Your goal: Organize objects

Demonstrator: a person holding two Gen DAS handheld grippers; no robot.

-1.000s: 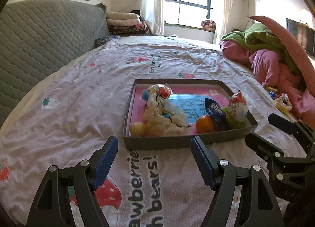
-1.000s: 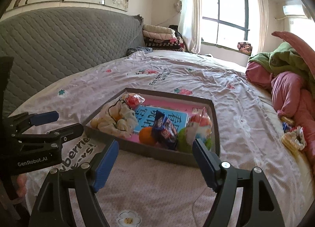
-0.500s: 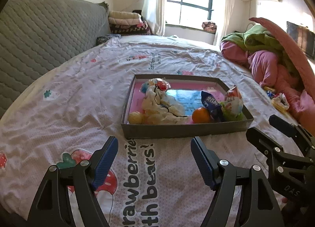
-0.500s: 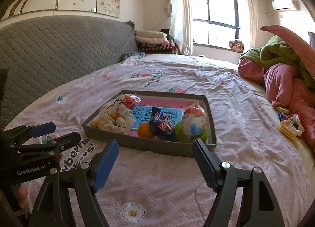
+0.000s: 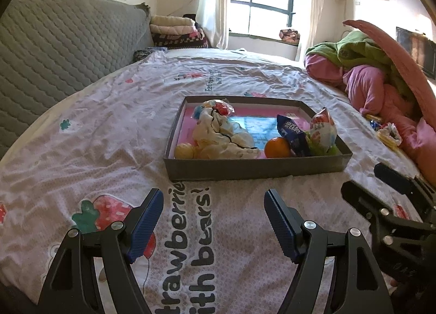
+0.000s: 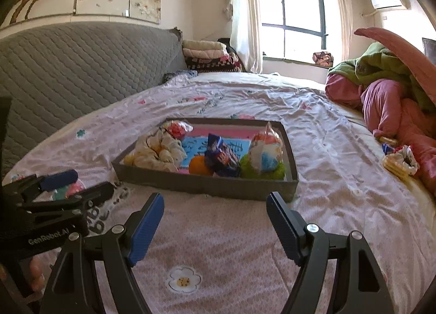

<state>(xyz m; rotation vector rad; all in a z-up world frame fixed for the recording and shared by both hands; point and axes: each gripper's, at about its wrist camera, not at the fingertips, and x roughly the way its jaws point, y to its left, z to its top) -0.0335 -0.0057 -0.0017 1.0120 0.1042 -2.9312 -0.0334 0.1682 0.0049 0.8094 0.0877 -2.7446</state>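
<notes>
Left gripper [image 5: 214, 221]: fingers [image 5: 147, 218] spread wide, nothing between them; held low over the bed [image 5: 81, 137], short of the tray [image 5: 253, 168]; printed sheet lettering directly beneath.
Right gripper [image 6: 215, 225]: fingers [image 6: 283, 225] likewise spread and empty; just short of the tray's near wall, to the right of the left gripper.

Tray: shallow grey box, pink lining, mid-bed; contents, left to right along its near side:
- yellow ball [image 5: 184, 150], near-left corner, touching the cloth;
- cloth [image 5: 223, 137], crumpled, pale, with a thin dark cord across it;
- red-and-blue packet [image 5: 218, 107] at the far end of the cloth;
- orange [image 5: 277, 147], against the near wall;
- blue wrapper [image 5: 291, 134], leaning just right of the orange;
- white bag [image 5: 323, 128], upright on a green tuft, near-right corner.

Loose items: snack bag [image 6: 400, 160] on the bed at right, well apart from the tray, beside the pink bedding [image 6: 387, 107].

Step in hand, by judgement: either reaching into the tray or fetching the loose bag; which, cannot tell.
Handling advice: clear the near wall before descending; for the orange, close across its widest part; take wrappers by the body, gently, as they crush; keep clear of the cloth's cord.
</notes>
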